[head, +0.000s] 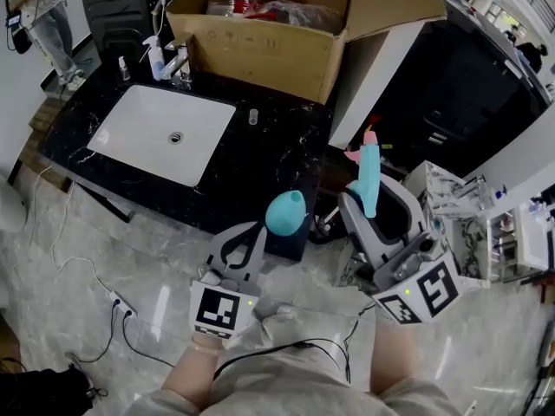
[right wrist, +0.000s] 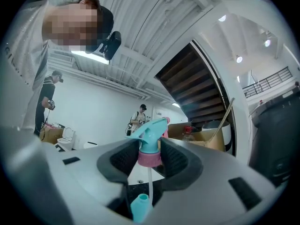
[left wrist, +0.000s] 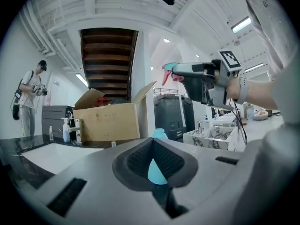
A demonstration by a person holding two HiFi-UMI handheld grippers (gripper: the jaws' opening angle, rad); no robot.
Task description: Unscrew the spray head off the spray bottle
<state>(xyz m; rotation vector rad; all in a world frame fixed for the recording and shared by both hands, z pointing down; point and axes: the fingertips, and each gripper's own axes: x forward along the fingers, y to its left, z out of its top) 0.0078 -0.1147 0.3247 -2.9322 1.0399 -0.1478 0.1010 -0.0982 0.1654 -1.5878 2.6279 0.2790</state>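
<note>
your left claw (head: 259, 228) shut tight, blue bottle (head: 285, 213) right at its tips, by counter (head: 260, 159) edge | your right claw (right wrist: 151, 147) half open, clamped on spray head (right wrist: 150, 131) collar, head off bottle, held apart

I see a smooth teal plastic spray bottle (head: 286, 212), plastic spray head (head: 370, 180), matt cardboard box (head: 260, 55), glossy black stone-look counter (head: 269, 170), glossy white sink (head: 143, 120), shiny floor (head: 147, 263).
</note>
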